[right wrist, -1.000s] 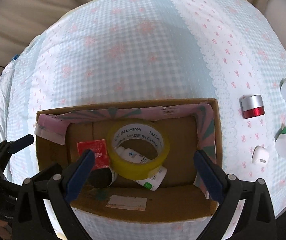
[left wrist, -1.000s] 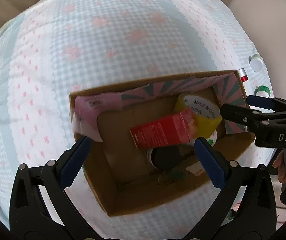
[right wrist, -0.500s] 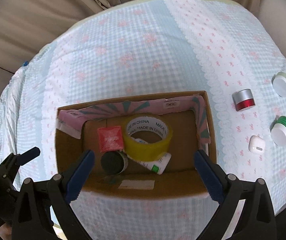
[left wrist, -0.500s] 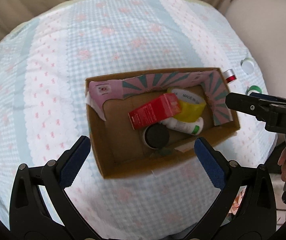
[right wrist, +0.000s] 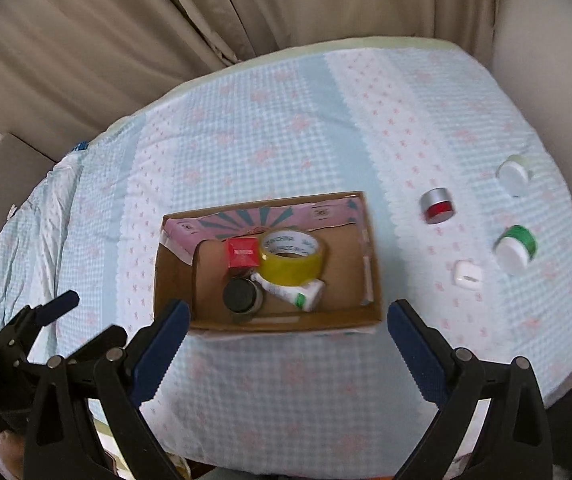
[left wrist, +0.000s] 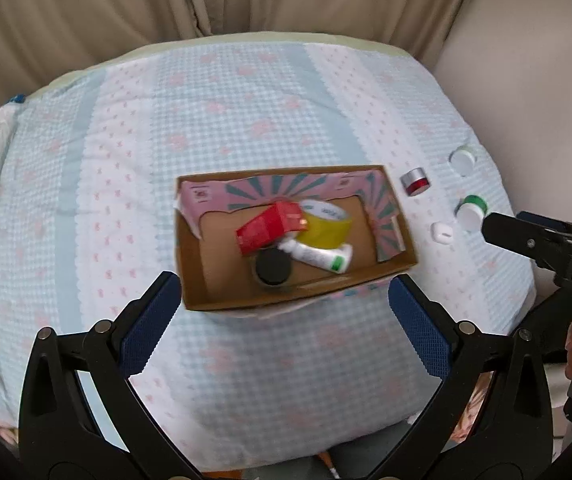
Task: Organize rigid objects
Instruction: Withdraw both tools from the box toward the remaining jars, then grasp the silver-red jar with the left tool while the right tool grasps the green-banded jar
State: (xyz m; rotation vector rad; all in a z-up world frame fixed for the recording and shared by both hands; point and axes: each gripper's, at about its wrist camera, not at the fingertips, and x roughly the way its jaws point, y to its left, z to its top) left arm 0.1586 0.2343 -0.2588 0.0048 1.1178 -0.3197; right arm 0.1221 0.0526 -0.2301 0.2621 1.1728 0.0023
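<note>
A cardboard box (left wrist: 225,300) (right wrist: 286,322) sits on the checked cloth. In it lie a red carton (left wrist: 269,226) (right wrist: 241,252), a yellow tape roll (left wrist: 324,224) (right wrist: 292,256), a white tube (left wrist: 320,256) (right wrist: 292,290) and a black-lidded jar (left wrist: 271,270) (right wrist: 241,296). To the right of the box stand a red-and-silver jar (left wrist: 416,182) (right wrist: 438,206), a green jar (left wrist: 472,210) (right wrist: 514,248), a white jar (left wrist: 462,158) (right wrist: 513,174) and a white earbud case (left wrist: 442,232) (right wrist: 466,275). My left gripper (left wrist: 286,328) and my right gripper (right wrist: 286,344) are both open and empty, held above and in front of the box.
The table (right wrist: 286,400) is covered by a light blue and pink cloth. Beige curtains (right wrist: 165,20) hang behind it. The right gripper shows at the right edge of the left wrist view (left wrist: 546,248); the left gripper shows at the lower left of the right wrist view (right wrist: 25,340).
Both grippers have pulled up and back from the box, so it looks smaller and the whole table shows. The contents of the box have not moved.
</note>
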